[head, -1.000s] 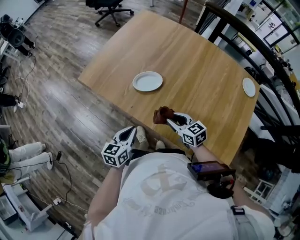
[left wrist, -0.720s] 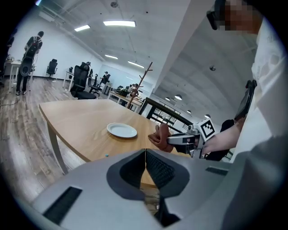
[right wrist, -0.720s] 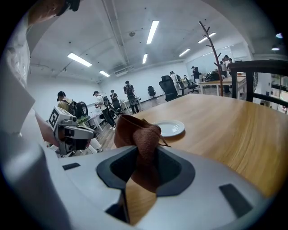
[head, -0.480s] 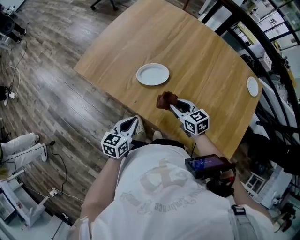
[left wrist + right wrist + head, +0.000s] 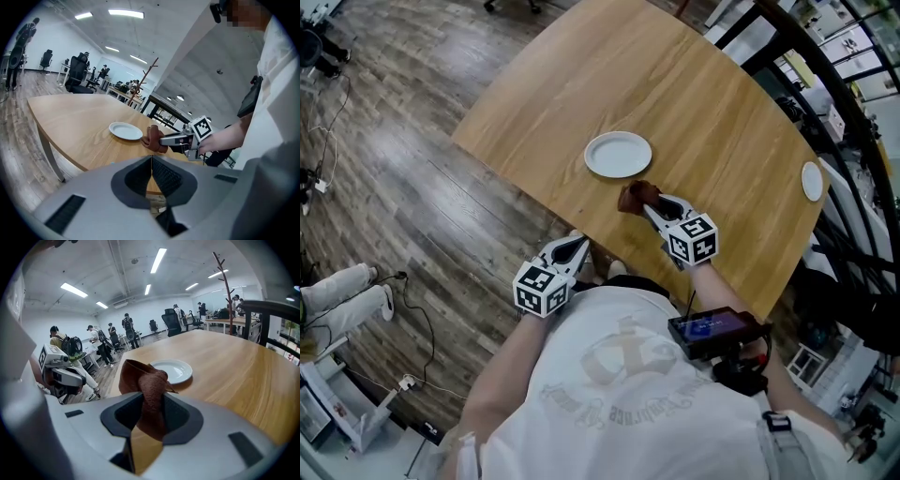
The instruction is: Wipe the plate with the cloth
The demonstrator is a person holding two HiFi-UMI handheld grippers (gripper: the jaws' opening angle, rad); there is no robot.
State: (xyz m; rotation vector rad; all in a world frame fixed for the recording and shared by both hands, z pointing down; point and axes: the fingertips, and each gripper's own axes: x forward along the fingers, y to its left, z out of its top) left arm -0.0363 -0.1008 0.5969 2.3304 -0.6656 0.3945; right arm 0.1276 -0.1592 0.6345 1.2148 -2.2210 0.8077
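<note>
A white plate (image 5: 618,154) lies on the wooden table (image 5: 694,103), near its front edge. My right gripper (image 5: 647,203) is shut on a crumpled brown cloth (image 5: 636,198) just short of the plate's near rim. In the right gripper view the cloth (image 5: 146,389) bunches up between the jaws with the plate (image 5: 172,370) right behind it. My left gripper (image 5: 575,247) hangs off the table's front edge, shut and holding nothing. The left gripper view shows the plate (image 5: 125,131), the cloth (image 5: 152,139) and my right gripper (image 5: 165,139) across the tabletop.
A second small white plate (image 5: 812,181) sits at the table's far right edge. A black railing (image 5: 825,84) runs behind the table. Office chairs (image 5: 171,321) and several people (image 5: 111,341) stand further off on the wood floor. A phone (image 5: 710,327) hangs at the person's chest.
My right gripper has carried the cloth forward towards the plate, closing the gap to its near rim. The left gripper stayed low beside the table edge.
</note>
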